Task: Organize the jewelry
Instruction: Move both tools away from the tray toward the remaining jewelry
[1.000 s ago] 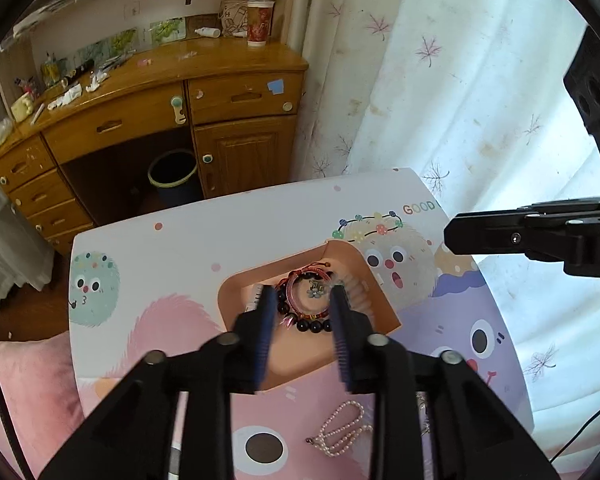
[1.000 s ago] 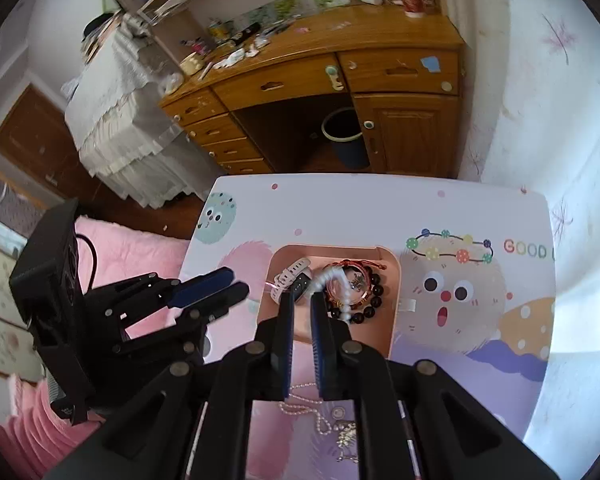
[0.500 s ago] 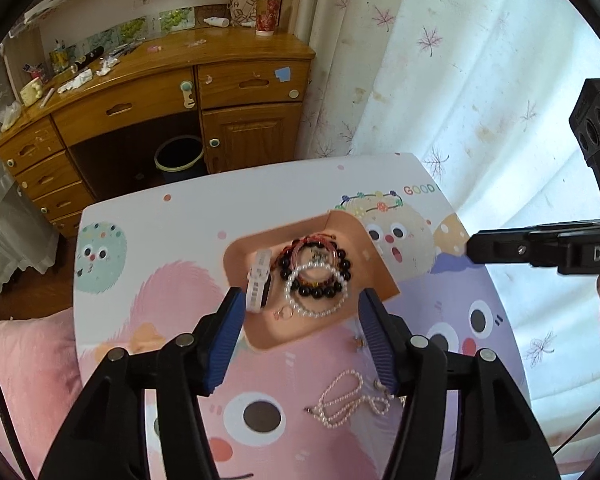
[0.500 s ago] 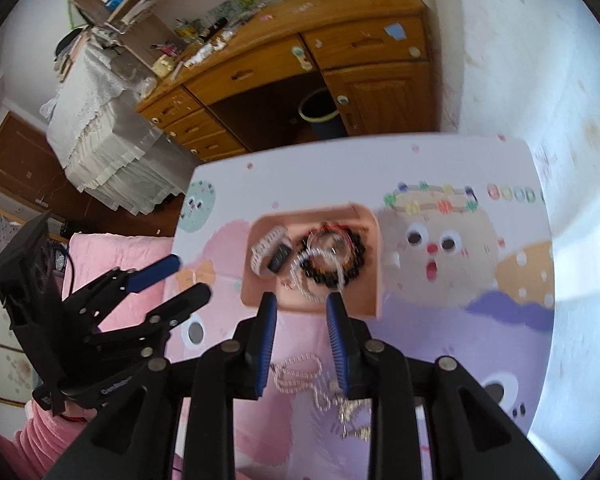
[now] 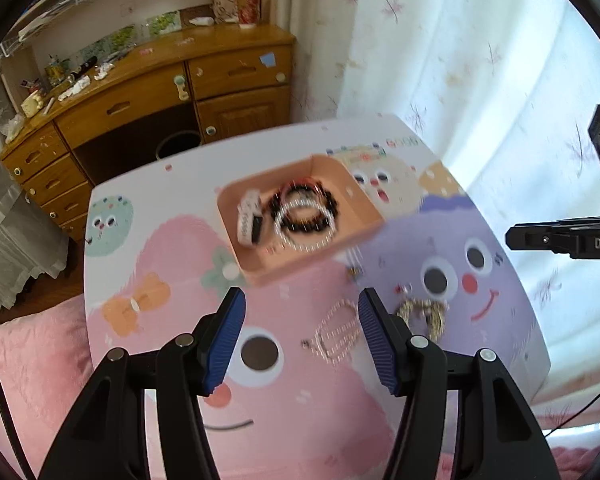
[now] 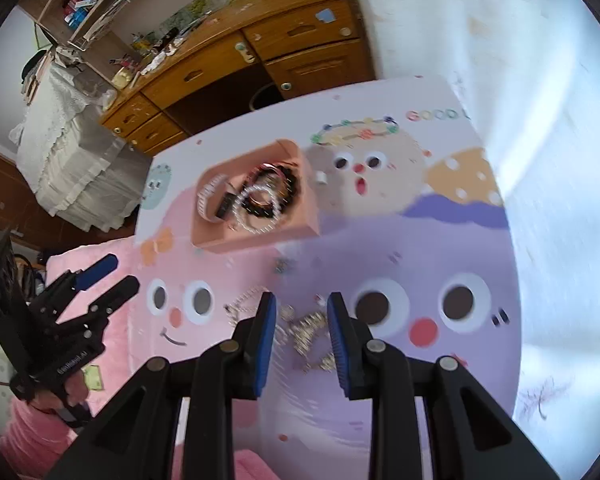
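Partly done, I judge: the tray (image 5: 300,216), centre frame on the table (image 5: 148,184), already holds several bracelets (image 5: 304,210); a pearl string (image 5: 336,332) and gold chain (image 6: 312,332) lie outside, lower centre; left tongs (image 5: 302,332) and right tongs (image 6: 302,336) gape empty.

Both grippers point down. The left gripper (image 5: 302,332) is wide apart and empty. The right gripper (image 6: 302,340) is partly apart and empty.

There is one pink tray (image 5: 260,272), and in it lie one black bead ring (image 5: 306,210), one white bead ring (image 5: 300,240) and one white watch (image 5: 247,216). On the surface (image 5: 300,420) lie one white pearl chain (image 5: 336,332) and one gold chain (image 5: 422,314). There are two claws, one left (image 5: 302,336) and one right (image 6: 302,338).
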The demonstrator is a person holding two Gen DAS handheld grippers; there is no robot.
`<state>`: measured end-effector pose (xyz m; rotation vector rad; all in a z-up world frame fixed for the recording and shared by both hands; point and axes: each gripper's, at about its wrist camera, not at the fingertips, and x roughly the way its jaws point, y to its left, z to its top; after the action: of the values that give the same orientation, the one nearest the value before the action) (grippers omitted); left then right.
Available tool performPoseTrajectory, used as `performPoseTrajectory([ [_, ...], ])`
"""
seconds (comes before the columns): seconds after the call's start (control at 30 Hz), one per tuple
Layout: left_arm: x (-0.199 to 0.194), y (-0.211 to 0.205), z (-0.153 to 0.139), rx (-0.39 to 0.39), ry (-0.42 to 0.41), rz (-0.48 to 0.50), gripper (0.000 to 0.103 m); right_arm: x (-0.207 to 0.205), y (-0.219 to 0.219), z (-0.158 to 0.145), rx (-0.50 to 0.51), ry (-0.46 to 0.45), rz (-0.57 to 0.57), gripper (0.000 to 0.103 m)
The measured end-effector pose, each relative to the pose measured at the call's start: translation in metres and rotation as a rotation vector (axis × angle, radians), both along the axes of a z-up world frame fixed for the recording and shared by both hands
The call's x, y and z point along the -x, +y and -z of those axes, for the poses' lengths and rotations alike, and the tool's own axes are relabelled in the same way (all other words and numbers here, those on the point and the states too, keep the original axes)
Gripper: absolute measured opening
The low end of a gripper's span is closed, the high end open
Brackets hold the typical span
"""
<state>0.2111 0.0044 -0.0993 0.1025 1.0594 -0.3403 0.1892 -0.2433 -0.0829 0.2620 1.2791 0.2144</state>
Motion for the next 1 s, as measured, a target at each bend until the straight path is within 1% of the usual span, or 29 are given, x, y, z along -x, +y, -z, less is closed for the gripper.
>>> performPoseTrajectory([
  [0.13,0.012,-0.006,0.011,-0.024,0.04,0.018,0.057,0.03,-0.004,0.01,0.027,-0.02,-0.016,0.026],
  [0.3,0.019,-0.012,0.026,-0.056,0.092,0.045,0.057,0.065,0.006,0.024,0.103,-0.101,-0.126,0.026],
  [0.37,0.02,-0.015,0.031,-0.074,0.106,0.056,0.06,0.078,0.009,0.032,0.117,-0.137,-0.15,0.026],
  [0.4,0.021,-0.016,0.034,-0.088,0.115,0.061,0.065,0.083,0.01,0.035,0.12,-0.147,-0.158,0.026],
  [0.43,0.02,-0.017,0.037,-0.098,0.122,0.065,0.068,0.088,0.012,0.041,0.127,-0.16,-0.167,0.027],
  [0.47,0.019,-0.017,0.04,-0.104,0.127,0.069,0.068,0.092,0.013,0.046,0.141,-0.173,-0.175,0.029],
  [0.5,0.019,-0.018,0.044,-0.111,0.138,0.075,0.069,0.096,0.015,0.05,0.149,-0.186,-0.183,0.038],
  [0.53,0.017,-0.019,0.048,-0.118,0.149,0.078,0.069,0.099,0.017,0.054,0.155,-0.2,-0.19,0.045],
  [0.57,0.016,-0.02,0.053,-0.128,0.165,0.081,0.069,0.102,0.019,0.059,0.159,-0.222,-0.198,0.058],
  [0.6,0.014,-0.021,0.058,-0.135,0.179,0.084,0.07,0.104,0.021,0.062,0.155,-0.238,-0.204,0.066],
  [0.63,0.013,-0.022,0.063,-0.142,0.191,0.087,0.07,0.106,0.023,0.066,0.147,-0.261,-0.213,0.068],
  [0.7,0.01,-0.025,0.074,-0.161,0.212,0.095,0.07,0.108,0.029,0.074,0.163,-0.292,-0.23,0.073],
  [0.87,0.005,-0.034,0.098,-0.204,0.25,0.124,0.07,0.105,0.042,0.104,0.231,-0.318,-0.247,0.075],
  [0.93,0.003,-0.039,0.106,-0.231,0.251,0.141,0.071,0.102,0.043,0.115,0.243,-0.311,-0.24,0.078],
  [1.0,0.001,-0.043,0.113,-0.254,0.247,0.149,0.07,0.097,0.043,0.126,0.232,-0.286,-0.237,0.081],
])
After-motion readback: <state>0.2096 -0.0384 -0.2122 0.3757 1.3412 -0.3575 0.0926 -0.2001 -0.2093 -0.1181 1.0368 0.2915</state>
